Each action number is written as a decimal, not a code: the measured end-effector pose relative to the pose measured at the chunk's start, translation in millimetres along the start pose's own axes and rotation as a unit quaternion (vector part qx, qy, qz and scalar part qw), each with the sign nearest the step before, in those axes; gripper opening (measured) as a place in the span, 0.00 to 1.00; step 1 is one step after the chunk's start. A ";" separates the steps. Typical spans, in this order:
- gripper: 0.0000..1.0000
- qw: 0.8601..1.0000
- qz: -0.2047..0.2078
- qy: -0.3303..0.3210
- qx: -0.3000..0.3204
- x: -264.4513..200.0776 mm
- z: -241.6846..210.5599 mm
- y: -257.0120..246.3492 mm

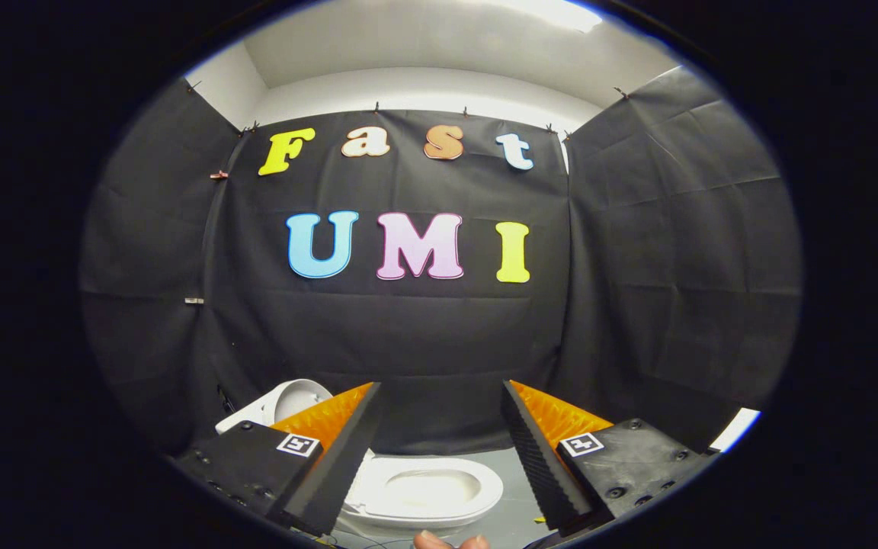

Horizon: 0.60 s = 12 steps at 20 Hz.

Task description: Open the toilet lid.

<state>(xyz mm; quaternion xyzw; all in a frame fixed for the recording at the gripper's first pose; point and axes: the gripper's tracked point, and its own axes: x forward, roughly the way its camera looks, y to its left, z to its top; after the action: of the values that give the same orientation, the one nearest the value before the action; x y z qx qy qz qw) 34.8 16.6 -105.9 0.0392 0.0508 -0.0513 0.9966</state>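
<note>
The gripper [441, 404] is released, its two fingers spread wide apart and holding nothing. Between and below them sits the toilet [424, 492], its seat ring and bowl exposed. The lid [286, 402] stands raised and tilted back, just behind the left finger, which hides part of it. Fingertips of a hand [450, 541] show just below the bowl. The toilet rests on a grey floor [511, 499].

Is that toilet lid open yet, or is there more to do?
It looks done: the lid stands raised behind the left finger, and the seat and bowl lie uncovered between the fingers. The gripper is open, holding nothing. Nothing obvious remains except pulling away.
</note>
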 end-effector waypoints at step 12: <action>0.99 1.000 -0.017 -0.011 -0.024 0.5 -1.2 -2.3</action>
<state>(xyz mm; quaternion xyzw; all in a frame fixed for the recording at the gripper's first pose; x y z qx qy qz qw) 34.9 14.4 -107.3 0.0135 0.0418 -0.0670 0.9968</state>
